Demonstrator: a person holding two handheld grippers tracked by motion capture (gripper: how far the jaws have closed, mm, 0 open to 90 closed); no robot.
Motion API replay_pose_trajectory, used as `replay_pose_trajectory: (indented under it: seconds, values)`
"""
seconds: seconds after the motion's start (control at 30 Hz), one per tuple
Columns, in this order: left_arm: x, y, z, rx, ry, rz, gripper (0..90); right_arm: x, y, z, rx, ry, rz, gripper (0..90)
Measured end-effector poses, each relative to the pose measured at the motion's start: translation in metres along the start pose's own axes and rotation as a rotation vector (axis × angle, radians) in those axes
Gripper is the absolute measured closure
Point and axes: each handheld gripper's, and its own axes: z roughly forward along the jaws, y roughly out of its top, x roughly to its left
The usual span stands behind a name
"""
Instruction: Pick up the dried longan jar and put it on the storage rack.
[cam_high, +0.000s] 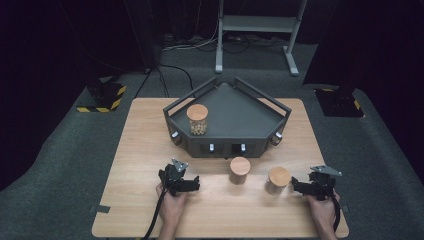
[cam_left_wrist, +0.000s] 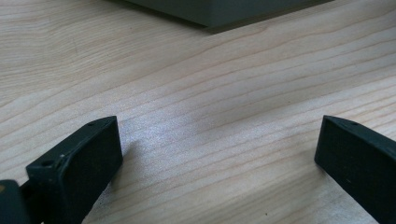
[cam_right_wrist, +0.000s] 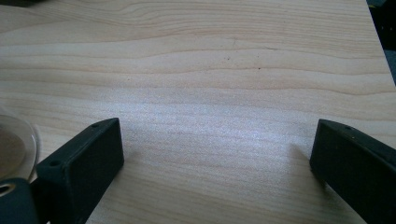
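Three glass jars with wooden lids are in the high view. One jar (cam_high: 197, 119), filled with pale nuts, stands inside the dark grey corner tray (cam_high: 235, 112). A second jar (cam_high: 239, 169) stands on the table just in front of the tray, and a third jar (cam_high: 278, 179) stands right of it. My left gripper (cam_high: 180, 179) rests low on the table, left of the second jar, open with bare wood between its jaws (cam_left_wrist: 217, 144). My right gripper (cam_high: 312, 186) sits just right of the third jar, open (cam_right_wrist: 215, 144); a curved glass edge (cam_right_wrist: 21, 144) shows at its left.
The wooden table (cam_high: 145, 150) has free room at the left and along the front edge. The tray's dark wall (cam_left_wrist: 219, 11) lies ahead of the left gripper. A metal stand (cam_high: 257, 25) is on the carpet behind the table. Hazard-taped bases (cam_high: 102, 97) flank it.
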Motion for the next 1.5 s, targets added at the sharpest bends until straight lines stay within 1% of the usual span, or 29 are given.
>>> replay_pose_trajectory:
  seconds: [0.03, 0.1, 0.13, 0.23, 0.4, 0.43, 0.57, 0.63, 0.83, 0.87, 0.9, 0.97, 1.13, 1.23, 1.3, 1.47, 1.5]
  values:
    - [0.0, 0.0, 0.0, 0.0, -0.001, -0.001, 0.8, 0.0, -0.001, -0.001, 0.0, 0.001, 0.002, 2.4]
    - [0.0, 0.0, 0.0, 0.0, -0.001, -0.001, 0.8, -0.005, -0.003, -0.003, -0.003, 0.021, 0.007, 2.2]
    - [0.0, 0.0, 0.0, 0.0, -0.001, -0.001, 0.8, -0.005, -0.003, -0.003, -0.003, 0.021, 0.007, 2.2]
    - [0.0, 0.0, 0.0, -0.002, -0.003, -0.004, 0.7, -0.015, -0.005, -0.007, -0.006, 0.06, 0.015, 2.1]
    - [0.0, 0.0, 0.0, -0.001, -0.003, -0.004, 0.7, -0.018, -0.011, -0.01, -0.013, 0.08, -0.021, 2.0]
    - [0.0, 0.0, 0.0, -0.002, -0.003, -0.004, 0.7, -0.018, -0.011, -0.01, -0.013, 0.08, -0.021, 2.0]
    - [0.0, 0.0, 0.0, -0.002, -0.002, -0.005, 0.8, -0.022, -0.016, -0.016, -0.024, 0.107, -0.038, 1.9]
    - [0.0, 0.0, 0.0, -0.002, -0.002, -0.004, 0.7, -0.022, -0.017, -0.018, -0.027, 0.111, -0.04, 1.9]
    - [0.0, 0.0, 0.0, -0.002, -0.002, -0.005, 0.7, -0.025, -0.024, -0.028, -0.037, 0.167, -0.077, 1.7]
    - [0.0, 0.0, 0.0, -0.002, -0.002, -0.005, 0.7, -0.025, -0.024, -0.028, -0.037, 0.167, -0.077, 1.7]
    - [0.0, 0.0, 0.0, -0.001, -0.003, -0.004, 0.7, -0.025, -0.026, -0.03, -0.04, 0.183, -0.089, 1.7]
    - [0.0, 0.0, 0.0, -0.001, -0.002, -0.005, 0.7, -0.025, -0.026, -0.03, -0.038, 0.187, -0.096, 1.7]
    - [0.0, 0.0, 0.0, -0.002, -0.002, -0.005, 0.8, -0.025, -0.03, -0.034, -0.039, 0.224, -0.116, 1.7]
    - [0.0, 0.0, 0.0, -0.001, -0.002, -0.004, 0.7, -0.023, -0.031, -0.037, -0.04, 0.236, -0.126, 1.8]
    - [0.0, 0.0, 0.0, -0.002, -0.002, -0.005, 0.8, -0.024, -0.031, -0.036, -0.038, 0.253, -0.132, 1.8]
    - [0.0, 0.0, 0.0, -0.002, -0.003, -0.004, 0.7, -0.021, -0.031, -0.035, -0.038, 0.27, -0.144, 1.7]
    - [0.0, 0.0, 0.0, -0.002, -0.002, -0.005, 0.7, -0.021, -0.031, -0.034, -0.044, 0.287, -0.149, 1.6]
